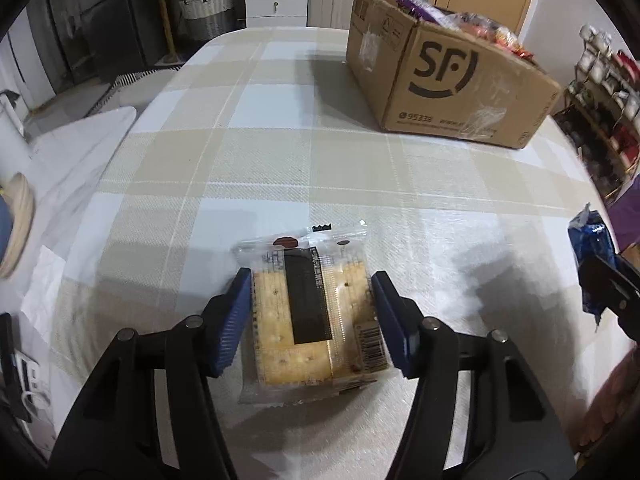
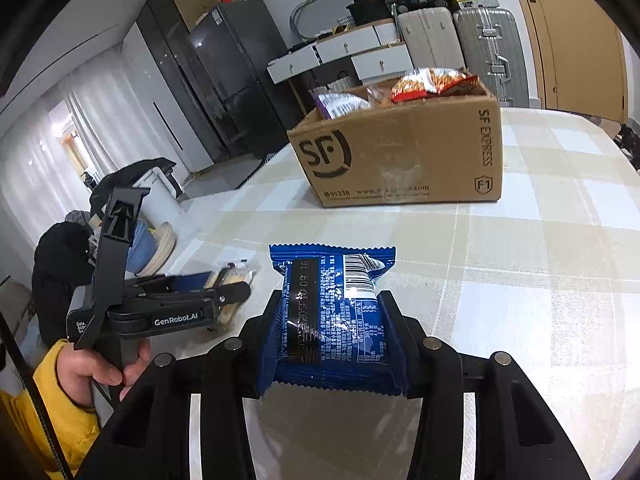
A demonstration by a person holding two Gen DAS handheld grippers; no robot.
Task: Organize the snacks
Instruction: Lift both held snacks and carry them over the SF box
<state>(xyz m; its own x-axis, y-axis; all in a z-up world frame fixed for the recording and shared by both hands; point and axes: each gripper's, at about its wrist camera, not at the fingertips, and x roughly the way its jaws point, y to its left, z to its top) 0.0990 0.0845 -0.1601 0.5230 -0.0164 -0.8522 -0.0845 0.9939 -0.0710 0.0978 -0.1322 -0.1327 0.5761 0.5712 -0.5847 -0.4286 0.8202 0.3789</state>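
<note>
Left gripper (image 1: 311, 316): fingers set either side of a clear-wrapped cracker packet (image 1: 312, 320), pads at or just off its edges; whether they bear on it cannot be told. The packet lies flat on the checked counter (image 1: 280, 160), long axis running away from the fingers. Right gripper (image 2: 332, 340): fingers clamped on a glossy blue snack pack (image 2: 334, 312), barcode up. The open SF carton (image 2: 400, 152), already holding snacks, stands ahead of both, the right apparently nearer

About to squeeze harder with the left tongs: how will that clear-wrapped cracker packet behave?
The clear-wrapped square cracker packet probably feels stiff and light; its flat crackers look brittle, so they may crack between the left tongs. The glossy film may slip.
</note>
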